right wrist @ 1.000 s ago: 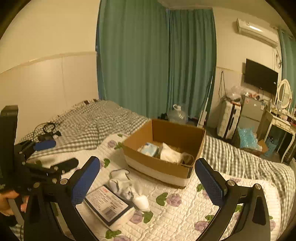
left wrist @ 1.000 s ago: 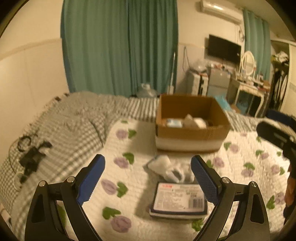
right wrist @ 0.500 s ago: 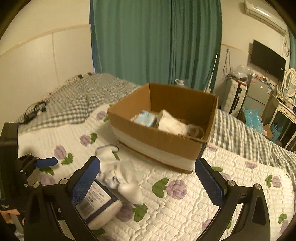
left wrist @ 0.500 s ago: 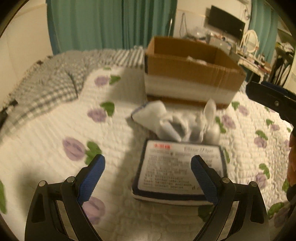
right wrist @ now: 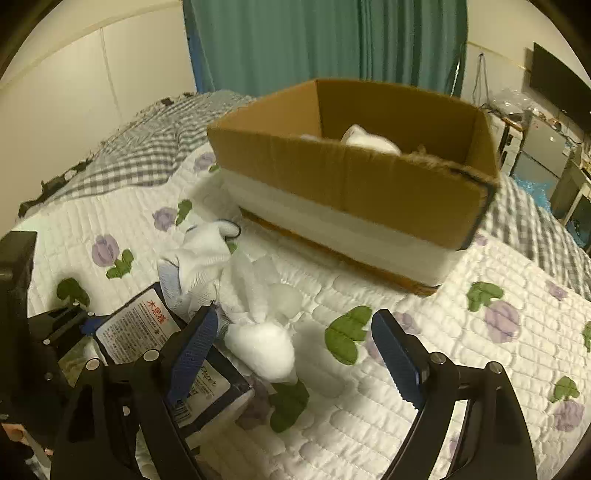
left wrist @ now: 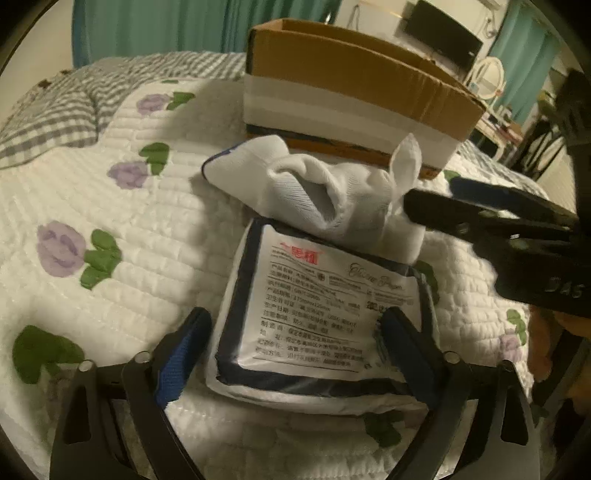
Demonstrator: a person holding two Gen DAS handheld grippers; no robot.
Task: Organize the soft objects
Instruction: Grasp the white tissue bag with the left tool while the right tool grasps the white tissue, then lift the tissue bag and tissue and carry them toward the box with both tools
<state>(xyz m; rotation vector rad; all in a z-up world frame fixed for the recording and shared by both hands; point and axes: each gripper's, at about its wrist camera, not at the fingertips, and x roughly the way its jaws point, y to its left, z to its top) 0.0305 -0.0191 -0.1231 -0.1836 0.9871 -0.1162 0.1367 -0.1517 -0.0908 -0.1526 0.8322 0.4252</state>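
A tissue pack (left wrist: 321, 314) with a white printed label and dark border lies on the quilt. It sits between the fingers of my left gripper (left wrist: 293, 321), whose jaws are closing; a gap still shows at the left pad. Crumpled white socks (left wrist: 314, 188) rest against the pack's far edge. In the right wrist view my right gripper (right wrist: 293, 321) straddles the white sock toe (right wrist: 262, 350), jaws closing, pads not touching it. A black finger (left wrist: 480, 218) of the right gripper reaches in from the right. The cardboard box (right wrist: 332, 177) behind holds white soft items (right wrist: 369, 138).
The flowered white quilt (left wrist: 92, 184) covers the bed, with a grey checked blanket (left wrist: 55, 107) at the far left. Teal curtains (right wrist: 295, 40) hang behind. A TV (left wrist: 443, 33) and furniture stand beyond the bed on the right.
Both grippers dropped toward the bed and tilted down. The left now straddles the tissue pack and the right straddles the socks. Both pairs of jaws have narrowed a little.
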